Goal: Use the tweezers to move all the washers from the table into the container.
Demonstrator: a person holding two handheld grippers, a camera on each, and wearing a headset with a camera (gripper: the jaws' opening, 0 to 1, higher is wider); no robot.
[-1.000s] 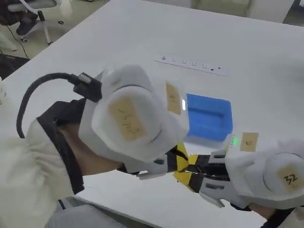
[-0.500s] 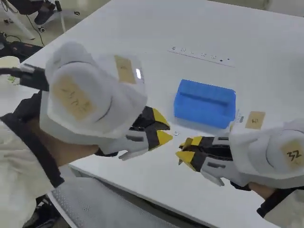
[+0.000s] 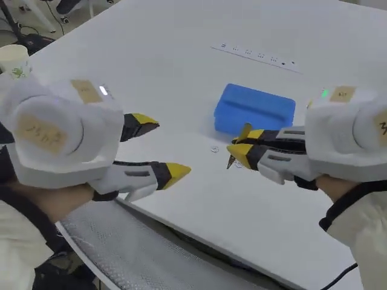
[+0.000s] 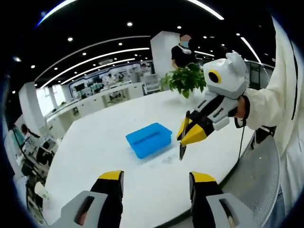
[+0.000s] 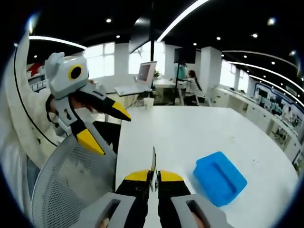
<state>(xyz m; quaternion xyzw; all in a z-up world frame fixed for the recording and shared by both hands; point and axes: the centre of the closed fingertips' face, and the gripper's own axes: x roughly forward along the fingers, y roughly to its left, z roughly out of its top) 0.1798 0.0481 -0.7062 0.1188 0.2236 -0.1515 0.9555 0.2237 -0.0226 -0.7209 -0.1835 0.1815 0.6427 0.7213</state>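
Observation:
My right gripper is shut on thin metal tweezers, whose tip points down at the white table. In the right gripper view the tweezers stick up between the closed jaws. A blue container lies just beyond, and a small washer rests on the table in front of it. My left gripper hovers open and empty to the left. From the left gripper view I see its spread jaws, the right gripper with the tweezers, and the container.
A white power strip lies on the far side of the table. A paper cup stands at the far left. A grey mesh chair sits below the table's near edge. People sit in the background.
The two grippers were close together a second ago. My left gripper has drawn away to the left and its jaws have spread wide. The right gripper keeps the tweezers.

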